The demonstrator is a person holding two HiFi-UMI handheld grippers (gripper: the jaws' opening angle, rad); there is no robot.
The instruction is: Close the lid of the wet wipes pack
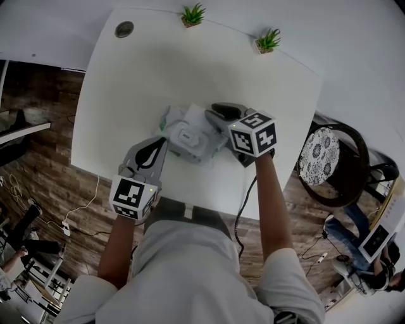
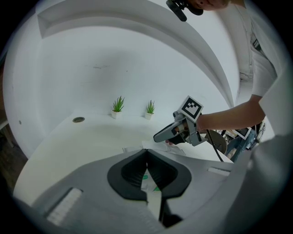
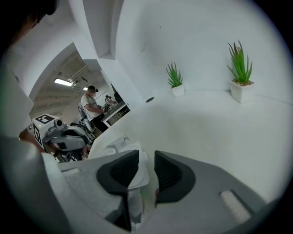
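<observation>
White table point(image 1: 145, 82), plants point(image 1: 193, 15) beyond wipes pack point(image 1: 190, 136)

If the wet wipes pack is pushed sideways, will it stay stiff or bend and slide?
The wet wipes pack probably gives rather than staying stiff: its film looks crinkled at the edges. It lies flat and low on the smooth white table, so it may slide but should hardly tip.

left gripper point(image 2: 146, 153): jaws together, angled down | right gripper point(image 3: 146, 161): jaws apart, angled down
</observation>
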